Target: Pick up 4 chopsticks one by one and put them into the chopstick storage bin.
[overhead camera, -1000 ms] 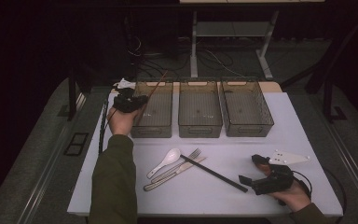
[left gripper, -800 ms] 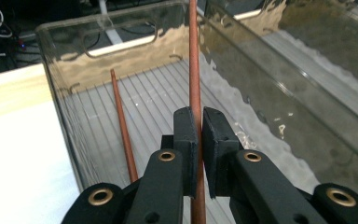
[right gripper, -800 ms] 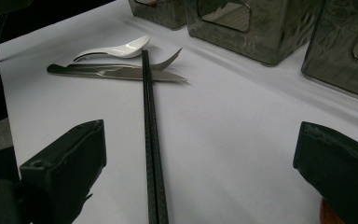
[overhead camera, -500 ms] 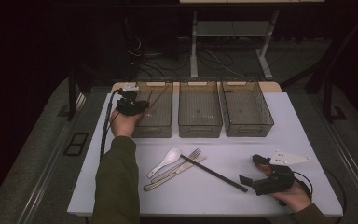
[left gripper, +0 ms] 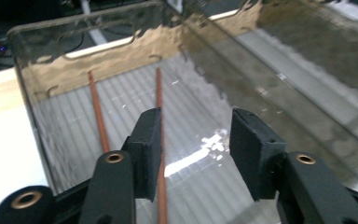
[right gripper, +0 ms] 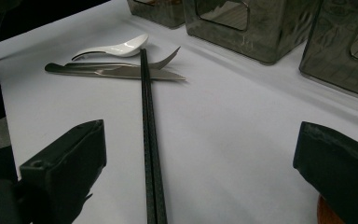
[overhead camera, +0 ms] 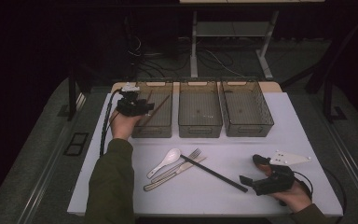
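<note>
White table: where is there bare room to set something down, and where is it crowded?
Bare: the white table right of the black chopsticks, up to the right gripper; also its front left corner. Crowded: centre, where white spoon, steel fork and knife overlap.

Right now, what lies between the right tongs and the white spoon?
In the high view, black chopsticks, with a fork and knife beside the white spoon; right tongs.

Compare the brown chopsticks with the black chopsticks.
The brown chopsticks lie in the left bin, apart from each other; the black chopsticks lie on the table, side by side. The left gripper, open, is over the brown ones; the black ones cross a knife. Both are thin sticks.
</note>
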Demonstrator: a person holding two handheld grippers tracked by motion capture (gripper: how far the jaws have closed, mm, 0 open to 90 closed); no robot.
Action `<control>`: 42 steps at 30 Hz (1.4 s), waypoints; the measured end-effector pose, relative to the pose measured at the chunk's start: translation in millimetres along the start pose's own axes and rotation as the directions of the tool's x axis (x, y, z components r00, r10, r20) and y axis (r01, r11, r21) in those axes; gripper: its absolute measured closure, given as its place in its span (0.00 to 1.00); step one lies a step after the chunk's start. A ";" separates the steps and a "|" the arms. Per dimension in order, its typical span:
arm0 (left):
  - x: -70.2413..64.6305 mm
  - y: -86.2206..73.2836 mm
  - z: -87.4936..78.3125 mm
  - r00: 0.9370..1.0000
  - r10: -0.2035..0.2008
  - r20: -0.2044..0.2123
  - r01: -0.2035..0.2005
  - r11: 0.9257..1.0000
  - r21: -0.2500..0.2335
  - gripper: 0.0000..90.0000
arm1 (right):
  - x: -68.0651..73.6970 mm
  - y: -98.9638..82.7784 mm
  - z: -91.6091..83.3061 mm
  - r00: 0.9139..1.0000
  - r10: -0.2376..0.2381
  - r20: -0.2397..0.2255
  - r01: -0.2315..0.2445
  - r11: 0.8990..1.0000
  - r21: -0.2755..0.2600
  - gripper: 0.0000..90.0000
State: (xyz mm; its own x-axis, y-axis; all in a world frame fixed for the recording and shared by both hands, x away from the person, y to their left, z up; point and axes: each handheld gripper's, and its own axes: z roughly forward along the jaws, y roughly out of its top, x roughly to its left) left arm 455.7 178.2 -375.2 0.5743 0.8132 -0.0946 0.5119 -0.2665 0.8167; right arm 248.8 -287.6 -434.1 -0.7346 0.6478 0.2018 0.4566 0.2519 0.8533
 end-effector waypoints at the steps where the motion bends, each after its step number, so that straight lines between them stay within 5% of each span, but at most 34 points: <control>1: -1.3 0.6 -1.6 1.000 0.005 0.015 -0.004 1.000 -0.006 0.56 | 0.1 0.0 0.0 1.000 0.000 0.000 0.000 1.000 0.000 0.03; 10: -15.0 -3.9 -14.9 0.995 0.046 0.093 -0.046 0.999 -0.009 0.48 | -1.0 -0.3 -0.1 1.000 0.004 0.007 -0.004 1.000 -0.003 0.03; 25: -44.2 -19.2 -38.2 0.977 0.120 0.176 -0.113 0.992 -0.050 0.39 | -2.2 -0.4 1.1 1.000 0.004 0.012 -0.004 1.000 0.003 0.03; 32: -58.7 -39.3 -47.5 0.966 0.141 0.217 -0.129 0.989 -0.066 0.34 | -2.8 -0.5 1.4 1.000 0.005 0.014 -0.005 1.000 0.004 0.03; 42: -70.9 -69.1 -59.8 0.965 0.152 0.214 -0.138 0.987 -0.077 0.23 | -2.4 -0.6 0.3 1.000 0.011 0.018 -0.011 1.000 0.003 0.03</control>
State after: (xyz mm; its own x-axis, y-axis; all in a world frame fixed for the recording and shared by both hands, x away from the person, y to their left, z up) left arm 341.4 169.9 -391.0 0.7684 0.6338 -0.0893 0.3768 -0.3351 0.8636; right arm 250.4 -289.1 -435.2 -0.7203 0.6633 0.2029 0.4664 0.2466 0.8495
